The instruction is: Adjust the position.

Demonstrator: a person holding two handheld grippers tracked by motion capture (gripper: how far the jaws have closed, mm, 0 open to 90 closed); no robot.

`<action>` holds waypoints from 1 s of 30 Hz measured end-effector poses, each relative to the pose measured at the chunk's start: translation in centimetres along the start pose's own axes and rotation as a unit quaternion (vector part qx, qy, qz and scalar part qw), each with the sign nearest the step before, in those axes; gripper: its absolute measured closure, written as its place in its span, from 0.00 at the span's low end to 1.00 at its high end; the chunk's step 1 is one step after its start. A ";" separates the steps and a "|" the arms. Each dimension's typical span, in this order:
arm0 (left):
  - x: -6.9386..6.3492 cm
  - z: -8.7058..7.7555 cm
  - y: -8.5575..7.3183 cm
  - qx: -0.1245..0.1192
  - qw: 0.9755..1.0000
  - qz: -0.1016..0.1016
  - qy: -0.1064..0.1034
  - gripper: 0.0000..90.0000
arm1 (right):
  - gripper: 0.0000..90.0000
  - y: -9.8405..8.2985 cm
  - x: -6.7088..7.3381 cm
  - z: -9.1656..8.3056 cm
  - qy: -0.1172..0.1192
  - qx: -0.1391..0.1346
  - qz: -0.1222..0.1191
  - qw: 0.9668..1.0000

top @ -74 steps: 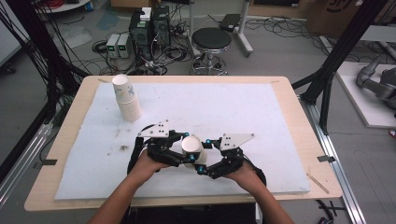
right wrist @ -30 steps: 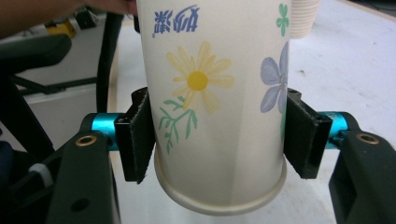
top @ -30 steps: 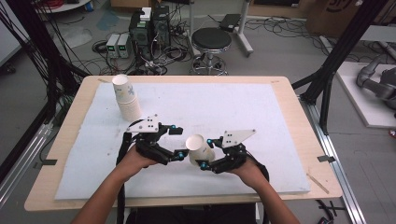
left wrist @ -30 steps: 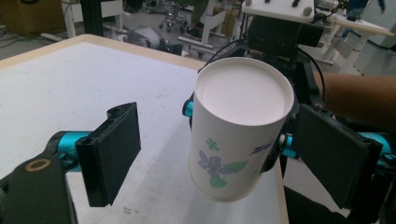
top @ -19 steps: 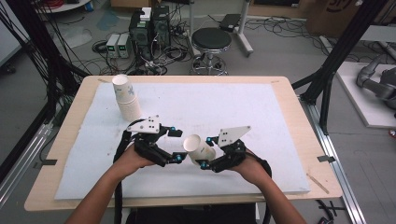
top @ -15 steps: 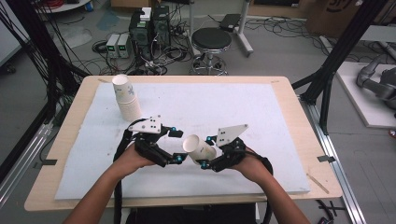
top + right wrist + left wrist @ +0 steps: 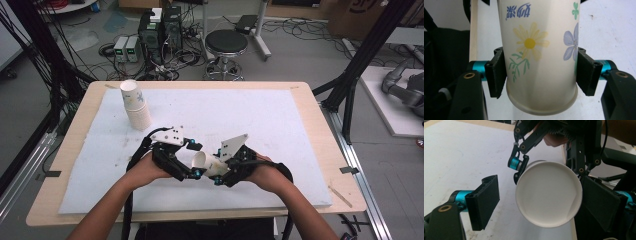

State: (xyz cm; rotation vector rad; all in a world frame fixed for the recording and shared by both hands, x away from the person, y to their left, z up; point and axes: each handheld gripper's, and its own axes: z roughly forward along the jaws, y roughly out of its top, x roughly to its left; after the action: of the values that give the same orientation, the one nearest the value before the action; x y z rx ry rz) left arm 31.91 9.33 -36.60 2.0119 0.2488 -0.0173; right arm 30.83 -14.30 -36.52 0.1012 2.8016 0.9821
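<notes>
A paper cup [image 7: 202,161] printed with flowers lies tipped on its side above the white mat [image 7: 280,120], between the two grippers. My right gripper [image 7: 218,167] is shut on it. In the right gripper view its pads [image 7: 496,75] press on the cup [image 7: 539,37] near its base. Its jaws have just eased a little wider, and the cup is still between them. The cup's mouth [image 7: 549,195] faces my left gripper [image 7: 541,200], which stands open around the rim. The left pad [image 7: 485,202] is apart from the cup. In the high view the left gripper [image 7: 196,160] sits just left of the cup.
A stack of paper cups [image 7: 135,105] stands at the mat's far left. The mat covers a wooden table [image 7: 310,95]. Black frame posts, cables, a stool [image 7: 226,45] and boxes stand on the floor beyond the table.
The cup stood upright between both grippers. The right gripper has since lifted and tipped it, mouth toward the left gripper. The left gripper drew back a little to the left.
</notes>
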 end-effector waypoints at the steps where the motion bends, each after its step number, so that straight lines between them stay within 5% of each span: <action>1: 0.0 0.1 0.0 0.003 1.000 0.000 -0.002 0.18 | 0.38 0.1 0.0 0.0 -0.002 0.005 -0.003 1.000; 9: 0.1 0.5 -0.2 0.030 0.999 -0.005 -0.013 0.25 | 0.38 0.9 0.2 0.4 -0.008 0.045 -0.021 0.999; 21: 0.1 0.8 -0.3 0.053 0.998 0.011 -0.036 0.40 | 0.36 0.8 0.3 0.6 0.015 0.058 -0.013 0.998; 25: 0.1 0.5 -0.4 0.040 0.999 0.010 -0.035 0.40 | 0.22 0.4 0.2 0.3 0.011 0.029 -0.001 1.000; 30: 0.2 0.1 -0.9 0.014 1.000 0.000 -0.027 0.41 | 0.22 -0.4 0.0 -0.6 0.004 -0.037 0.021 0.999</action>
State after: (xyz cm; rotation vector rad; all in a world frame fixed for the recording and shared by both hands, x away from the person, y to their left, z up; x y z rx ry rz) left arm 31.92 9.68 -37.44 2.0365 0.2155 -0.0758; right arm 30.71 -14.99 -36.30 0.1465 2.7782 1.0964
